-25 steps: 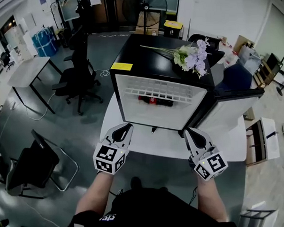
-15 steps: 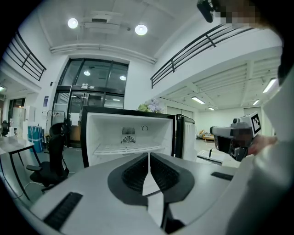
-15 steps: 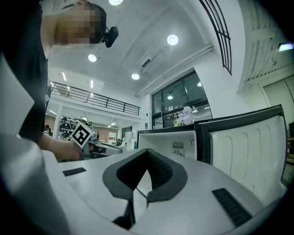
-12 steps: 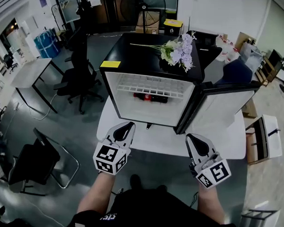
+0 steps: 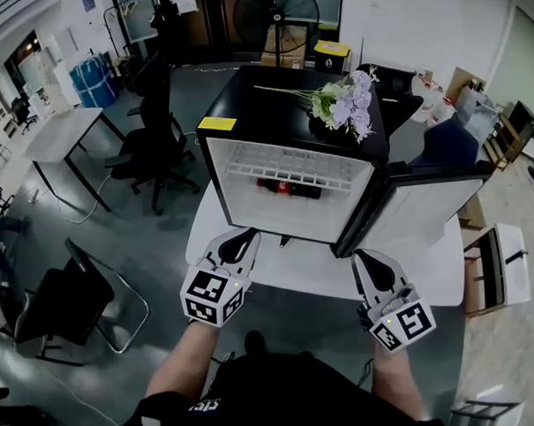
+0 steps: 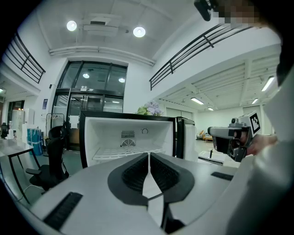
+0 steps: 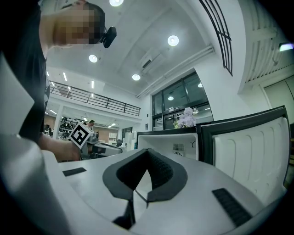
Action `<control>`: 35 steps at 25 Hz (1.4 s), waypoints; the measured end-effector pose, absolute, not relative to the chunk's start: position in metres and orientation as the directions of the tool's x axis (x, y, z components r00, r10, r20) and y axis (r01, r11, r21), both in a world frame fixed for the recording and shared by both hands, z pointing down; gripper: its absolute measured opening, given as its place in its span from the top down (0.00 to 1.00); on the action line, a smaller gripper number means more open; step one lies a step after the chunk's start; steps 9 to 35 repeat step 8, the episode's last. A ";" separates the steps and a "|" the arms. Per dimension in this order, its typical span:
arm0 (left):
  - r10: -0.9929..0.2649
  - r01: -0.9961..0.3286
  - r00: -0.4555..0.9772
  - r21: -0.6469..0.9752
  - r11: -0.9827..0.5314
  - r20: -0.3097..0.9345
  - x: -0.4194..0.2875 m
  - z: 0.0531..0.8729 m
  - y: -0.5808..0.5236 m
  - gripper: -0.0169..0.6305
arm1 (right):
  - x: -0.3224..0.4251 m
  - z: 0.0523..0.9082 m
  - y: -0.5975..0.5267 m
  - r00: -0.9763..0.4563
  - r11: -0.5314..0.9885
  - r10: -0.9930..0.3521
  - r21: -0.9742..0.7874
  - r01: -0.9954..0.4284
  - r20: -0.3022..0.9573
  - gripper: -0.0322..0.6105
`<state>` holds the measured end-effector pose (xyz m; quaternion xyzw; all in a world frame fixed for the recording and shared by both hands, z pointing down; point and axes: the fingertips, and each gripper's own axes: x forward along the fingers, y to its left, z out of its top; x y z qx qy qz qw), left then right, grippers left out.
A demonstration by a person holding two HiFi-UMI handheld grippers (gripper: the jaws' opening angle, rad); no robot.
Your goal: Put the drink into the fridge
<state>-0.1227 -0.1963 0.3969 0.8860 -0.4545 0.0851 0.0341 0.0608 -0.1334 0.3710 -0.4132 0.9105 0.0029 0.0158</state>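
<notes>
The drink, a dark bottle with a red label [image 5: 288,188], lies on its side inside the open black mini fridge [image 5: 293,121], under the white wire shelf [image 5: 291,172]. The fridge door [image 5: 417,210] stands swung out to the right. My left gripper [image 5: 237,243] hovers over the table in front of the fridge's left half, shut and empty [image 6: 149,156]. My right gripper [image 5: 373,268] is level with it, just before the open door, also shut with nothing between its pads [image 7: 147,163]. Neither gripper touches the bottle.
The fridge stands on a white table [image 5: 326,272]. A bunch of pale purple flowers [image 5: 347,103] and a yellow note [image 5: 216,123] lie on its top. Office chairs [image 5: 155,150] and a desk [image 5: 54,132] stand to the left, a folding chair [image 5: 77,305] nearer, boxes [image 5: 494,266] to the right.
Both shut grippers have shifted slightly in front of the fridge while the head view swayed. The bottle and the door have stayed where they were.
</notes>
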 end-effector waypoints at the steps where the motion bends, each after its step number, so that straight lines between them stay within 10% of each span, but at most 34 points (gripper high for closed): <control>1: -0.800 -0.812 0.571 -0.017 -0.583 0.182 -0.125 0.397 -0.198 0.93 | 0.059 0.372 -0.136 -0.659 0.659 -0.752 -0.006 -0.752 -0.029 0.93; 35: -0.806 -0.818 0.564 -0.014 -0.575 0.183 -0.139 0.402 -0.210 0.93 | 0.046 0.377 -0.150 -0.662 0.662 -0.750 -0.003 -0.750 -0.015 0.93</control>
